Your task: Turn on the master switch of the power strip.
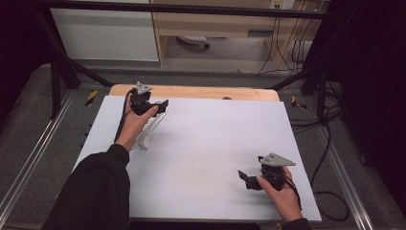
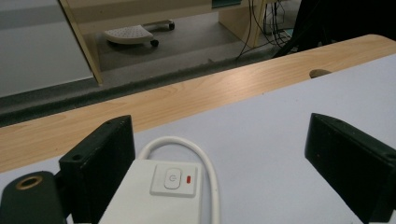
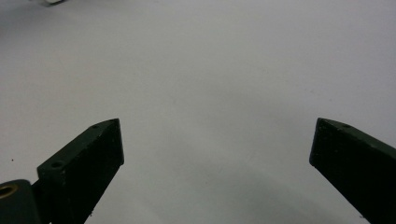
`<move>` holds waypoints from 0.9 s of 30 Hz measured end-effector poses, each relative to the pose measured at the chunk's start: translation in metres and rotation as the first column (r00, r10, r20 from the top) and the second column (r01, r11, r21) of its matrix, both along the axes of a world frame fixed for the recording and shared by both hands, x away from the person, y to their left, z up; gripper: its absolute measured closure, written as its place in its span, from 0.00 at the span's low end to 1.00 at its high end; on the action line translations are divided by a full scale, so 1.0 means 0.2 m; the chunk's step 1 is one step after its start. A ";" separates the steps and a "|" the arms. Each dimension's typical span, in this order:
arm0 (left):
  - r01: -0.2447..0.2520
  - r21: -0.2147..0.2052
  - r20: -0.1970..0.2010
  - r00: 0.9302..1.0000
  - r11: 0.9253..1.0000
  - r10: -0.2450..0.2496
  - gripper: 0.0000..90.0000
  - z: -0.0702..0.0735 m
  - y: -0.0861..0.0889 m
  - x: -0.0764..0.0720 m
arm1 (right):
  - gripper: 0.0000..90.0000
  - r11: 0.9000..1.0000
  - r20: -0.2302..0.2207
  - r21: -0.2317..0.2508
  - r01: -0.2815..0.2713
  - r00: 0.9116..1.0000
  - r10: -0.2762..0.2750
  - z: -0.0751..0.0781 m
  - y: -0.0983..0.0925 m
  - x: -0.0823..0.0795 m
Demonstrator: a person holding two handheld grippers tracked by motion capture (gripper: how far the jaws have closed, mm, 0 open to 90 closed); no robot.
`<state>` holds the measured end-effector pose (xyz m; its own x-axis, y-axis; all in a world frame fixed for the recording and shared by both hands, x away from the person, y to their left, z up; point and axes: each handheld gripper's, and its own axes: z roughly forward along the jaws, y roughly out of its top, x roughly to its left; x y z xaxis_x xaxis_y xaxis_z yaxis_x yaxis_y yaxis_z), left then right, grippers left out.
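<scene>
- Now we count two black two-jaw grippers over one pale grey table sheet [image 1: 206, 143].
- Our left gripper [image 2: 219, 154] stands with jaws wide apart; one white rectangular plastic power strip [image 2: 156, 196], with one grey button and one red light, lies between them, beside its left jaw, one white cord [image 2: 205, 158] looping ahead.
- Our right gripper [image 3: 215, 154] gapes wide over bare sheet, holding nothing.

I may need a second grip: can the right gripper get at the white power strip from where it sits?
Probably not without moving. The right gripper rests open at the near right of the white mat; the power strip lies far left, between the left gripper's open jaws. Bare mat lies between.
</scene>
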<state>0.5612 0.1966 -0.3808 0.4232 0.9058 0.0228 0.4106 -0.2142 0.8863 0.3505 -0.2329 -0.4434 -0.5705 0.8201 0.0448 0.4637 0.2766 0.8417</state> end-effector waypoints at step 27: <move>-0.019 0.057 -0.087 0.996 0.998 0.024 0.31 -0.04 0.01 0.04 | 0.04 1.000 -0.003 -0.004 -0.006 1.000 0.006 0.00 0.01 0.00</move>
<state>0.5689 0.1991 -0.3882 0.4064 0.9129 0.0378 0.4912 -0.2532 0.8334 0.3505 -0.2311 -0.4434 -0.5754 0.8168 0.0432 0.4642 0.2826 0.8395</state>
